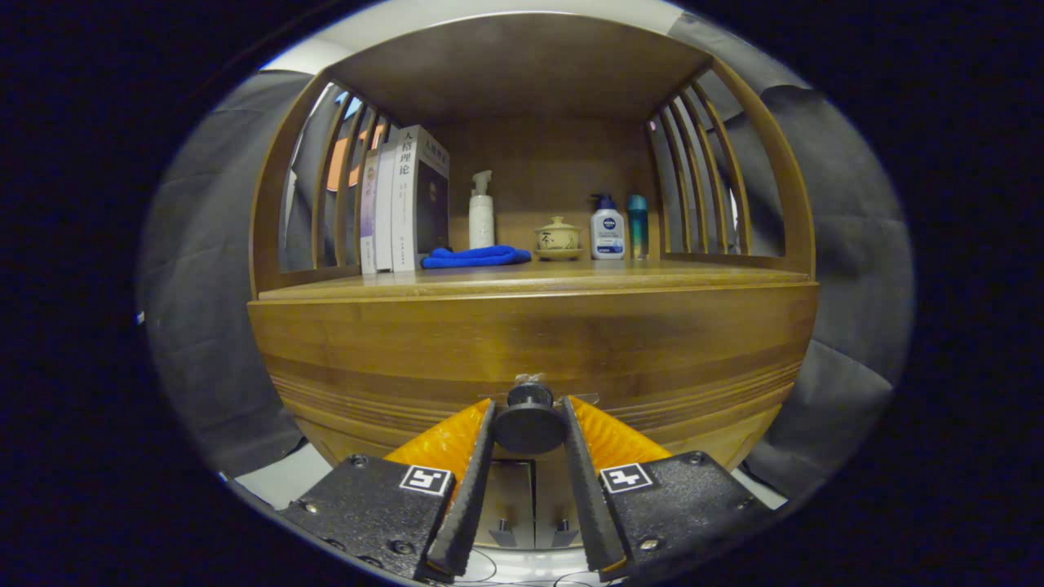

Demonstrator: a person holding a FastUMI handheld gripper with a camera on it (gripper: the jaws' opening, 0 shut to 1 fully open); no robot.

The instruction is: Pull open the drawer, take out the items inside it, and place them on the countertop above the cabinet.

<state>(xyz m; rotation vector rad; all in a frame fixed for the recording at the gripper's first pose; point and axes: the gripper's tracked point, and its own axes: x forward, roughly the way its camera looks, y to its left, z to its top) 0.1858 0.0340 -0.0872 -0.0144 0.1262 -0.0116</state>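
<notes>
A wooden cabinet fills the view, with its drawer front (530,342) right in front of me and closed. A round dark knob (530,420) sticks out from the drawer front at its lower middle. My gripper (530,412) has both fingers pressed against the sides of this knob. Above the drawer runs the countertop (652,275), under a slatted wooden hutch. What lies inside the drawer is hidden.
On the countertop stand several books (404,204) at the left, a blue cloth (477,257), a white pump bottle (481,214), a small lidded teacup (559,238), a white lotion bottle (608,230) and a teal bottle (638,224). Bare wood lies along the countertop's front strip.
</notes>
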